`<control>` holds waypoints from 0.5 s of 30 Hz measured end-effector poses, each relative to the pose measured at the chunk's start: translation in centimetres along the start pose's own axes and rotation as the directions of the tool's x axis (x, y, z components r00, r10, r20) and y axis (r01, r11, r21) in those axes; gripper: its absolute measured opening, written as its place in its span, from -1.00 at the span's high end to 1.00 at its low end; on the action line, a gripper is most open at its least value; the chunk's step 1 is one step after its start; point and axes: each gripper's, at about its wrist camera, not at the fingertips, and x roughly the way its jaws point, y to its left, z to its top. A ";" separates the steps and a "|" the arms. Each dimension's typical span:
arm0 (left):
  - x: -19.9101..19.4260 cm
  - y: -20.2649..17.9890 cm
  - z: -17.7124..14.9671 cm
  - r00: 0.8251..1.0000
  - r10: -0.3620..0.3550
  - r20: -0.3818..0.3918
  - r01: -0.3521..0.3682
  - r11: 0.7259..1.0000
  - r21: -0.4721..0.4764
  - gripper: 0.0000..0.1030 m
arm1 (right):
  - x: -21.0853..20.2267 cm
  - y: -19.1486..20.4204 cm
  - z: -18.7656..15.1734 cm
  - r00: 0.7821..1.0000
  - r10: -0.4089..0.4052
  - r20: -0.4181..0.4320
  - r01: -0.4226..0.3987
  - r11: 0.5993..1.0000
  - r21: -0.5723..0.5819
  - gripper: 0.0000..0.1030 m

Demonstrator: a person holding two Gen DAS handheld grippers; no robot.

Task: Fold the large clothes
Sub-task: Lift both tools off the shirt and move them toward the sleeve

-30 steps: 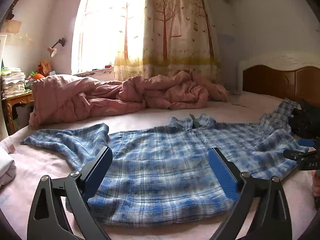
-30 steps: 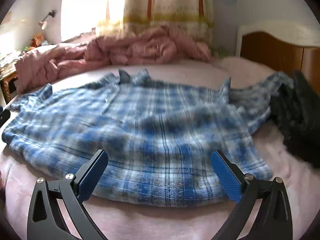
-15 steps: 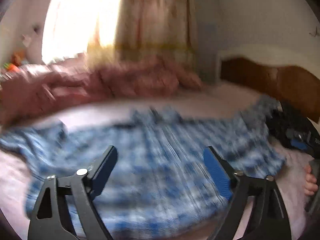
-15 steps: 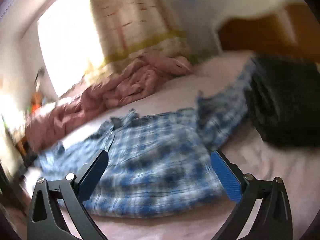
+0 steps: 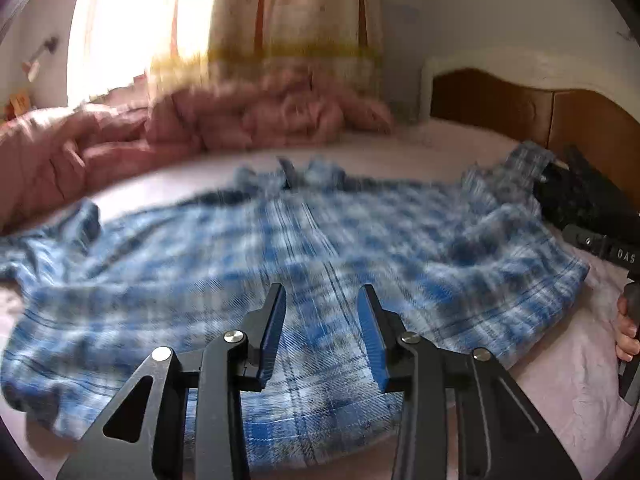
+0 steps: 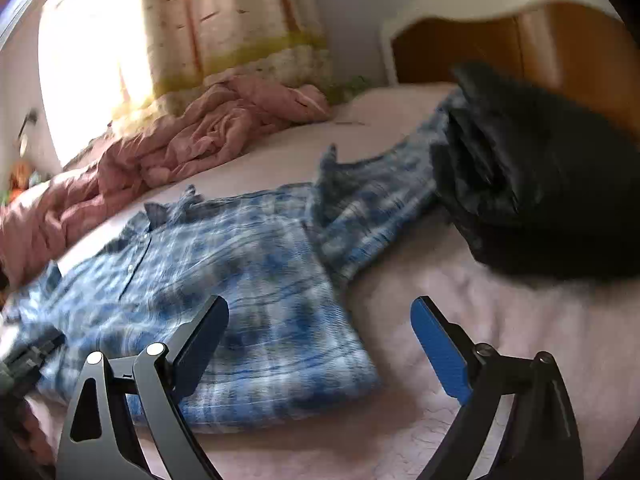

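Change: While a second ago both pairs of fingers stood wide over the spread shirt, the left gripper [image 5: 322, 330] now has its jaws closing, the gap much narrower, low centre of the left wrist view; the right gripper [image 6: 320, 344] has its jaws just starting to close, and it has swung toward the shirt's lower right corner.
Left fingers: partly closed and closing, with only bare plaid seen through the gap (no fold of cloth is pinched between the pads, as far as the blur allows).
Right fingers: wide apart, the left pad over the shirt's hem area, the right pad over bare pink bedsheet [image 6: 500, 300]; nothing gripped.
Meaning for the task: my reading is that the hands are settling on grasp points along the near hem, so the first fold is not yet begun.
Plaid shirt [image 5: 300, 248]: blue and white check, lying front up and mostly flat across the middle of both frames, collar toward the top, button line running down the centre.
Sleeves: one trails to the left edge of the left wrist view; the other runs up right and touches a black garment [image 6: 532, 184].
Surface: wrinkled in places, hem slightly curled at lower centre.
Surroundings: a pink quilt [image 5: 168, 136] is heaped in the upper left, well apart from the shirt.
Other hand: fingertips [image 5: 627, 330] show at the right edge of the left wrist view.
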 end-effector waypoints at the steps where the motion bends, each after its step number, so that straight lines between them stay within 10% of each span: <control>1: -0.6 0.0 0.0 1.000 0.006 0.024 -0.006 1.000 0.003 0.28 | -0.2 0.6 -0.1 1.000 0.000 0.014 0.001 1.000 -0.029 -0.83; 15: -3.5 0.4 0.4 0.980 0.082 0.181 -0.081 0.997 -0.012 -0.24 | -1.0 1.6 -0.3 0.998 0.030 0.055 -0.026 0.998 -0.065 -0.83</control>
